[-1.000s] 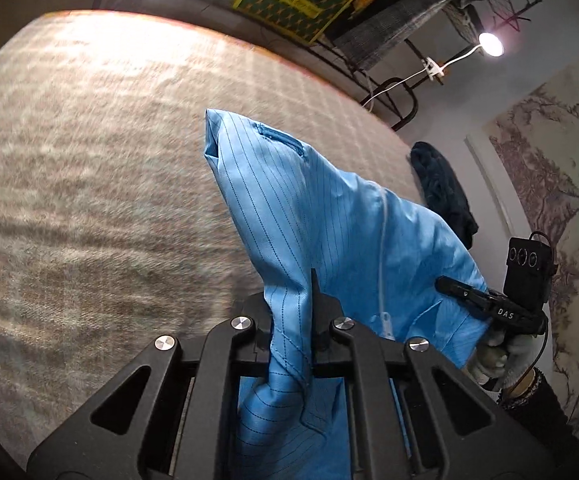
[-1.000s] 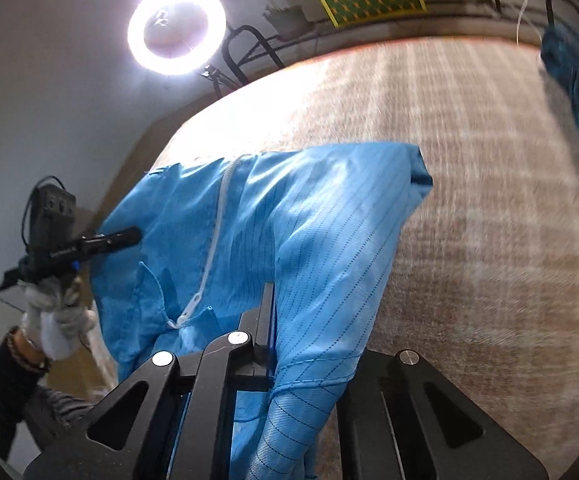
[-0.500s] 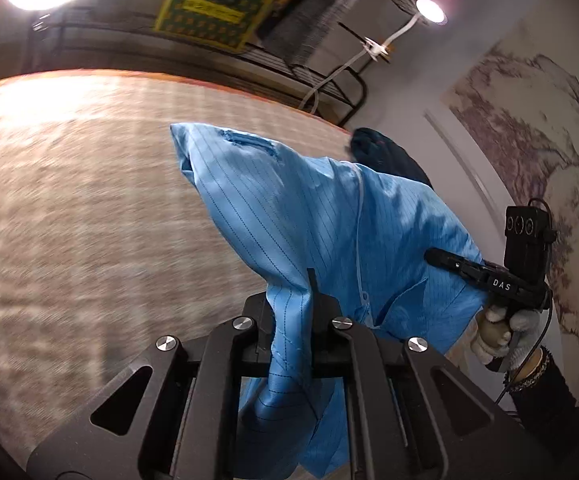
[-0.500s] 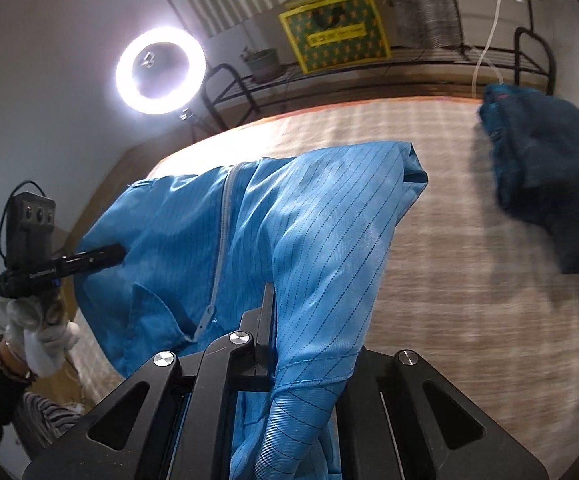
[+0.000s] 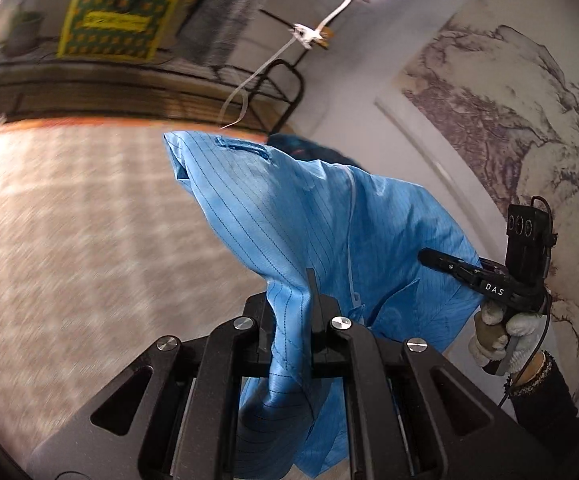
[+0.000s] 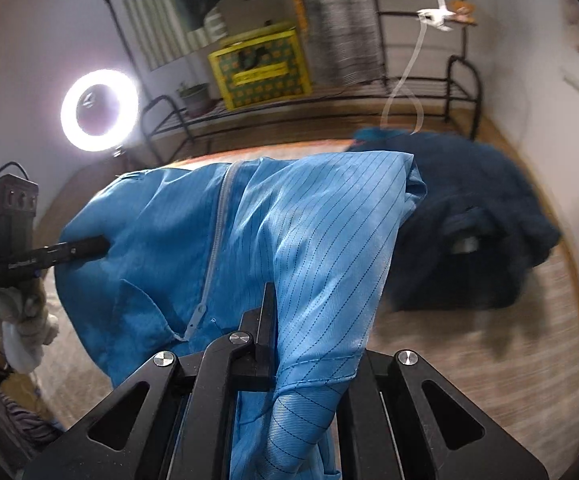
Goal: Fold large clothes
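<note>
A large light-blue pinstriped garment (image 5: 313, 232) with a white front zipper (image 6: 215, 240) hangs in the air between my two grippers, above a beige woven surface (image 5: 69, 240). My left gripper (image 5: 295, 312) is shut on one edge of the garment. My right gripper (image 6: 289, 320) is shut on another edge; cloth drapes over its fingers and hides the right finger. The right gripper also shows in the left wrist view (image 5: 441, 260), and the left gripper in the right wrist view (image 6: 97, 245), each clamped on the cloth.
A dark blue garment pile (image 6: 469, 236) lies on the surface at the far right. A metal rack (image 6: 329, 100) with a yellow box (image 6: 261, 66) stands behind. A ring light (image 6: 98, 110) glows at the left. A wall with a painted scroll (image 5: 509, 128) is at the right.
Both grippers have tilted up and lifted the blue garment, so more of the rack and walls shows. The dark garment pile has come into the right wrist view. Both grips are unchanged.
</note>
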### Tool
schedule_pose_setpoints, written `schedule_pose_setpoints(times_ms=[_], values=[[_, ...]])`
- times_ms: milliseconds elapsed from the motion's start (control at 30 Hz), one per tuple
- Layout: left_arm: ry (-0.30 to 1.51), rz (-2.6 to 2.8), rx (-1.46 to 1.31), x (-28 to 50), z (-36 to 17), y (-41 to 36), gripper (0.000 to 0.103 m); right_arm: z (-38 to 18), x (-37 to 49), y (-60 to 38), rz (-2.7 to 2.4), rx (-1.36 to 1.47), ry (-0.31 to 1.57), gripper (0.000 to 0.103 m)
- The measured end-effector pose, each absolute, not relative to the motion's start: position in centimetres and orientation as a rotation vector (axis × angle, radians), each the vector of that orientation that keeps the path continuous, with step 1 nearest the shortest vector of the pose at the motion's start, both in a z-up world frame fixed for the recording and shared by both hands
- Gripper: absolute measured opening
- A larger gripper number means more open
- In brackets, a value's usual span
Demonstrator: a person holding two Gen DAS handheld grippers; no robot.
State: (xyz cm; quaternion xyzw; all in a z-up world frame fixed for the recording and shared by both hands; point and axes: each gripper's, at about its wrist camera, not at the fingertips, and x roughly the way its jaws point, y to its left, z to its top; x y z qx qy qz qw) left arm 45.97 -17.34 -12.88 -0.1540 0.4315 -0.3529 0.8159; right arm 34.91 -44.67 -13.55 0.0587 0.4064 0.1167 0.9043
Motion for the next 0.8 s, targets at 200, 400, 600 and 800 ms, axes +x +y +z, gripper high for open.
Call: schedule_pose_setpoints(times_ms=[200, 400, 600, 800], values=[[0.852, -0.802, -0.307, 49.4, -10.5, -24.7, 0.006, -10.5, 36.8, -49.6, 0.143, 0.079, 0.768, 0.005], [0.805, -0.814, -0.278, 53.0, -9.9, -30.7, 0.006, -9.1, 40.1, -54.1, 0.034, 0.039, 0.710, 0.005], [0.805, -0.809, -0.287, 56.7, -11.6, -35.3, 0.006, -9.5, 44.1, -57.5, -0.029, -0.003, 0.696, 0.005], [0.818, -0.787, -0.296, 59.2, -14.5, -37.3, 0.006, -11.4, 47.1, -59.9, -0.053, -0.015, 0.694, 0.005]])
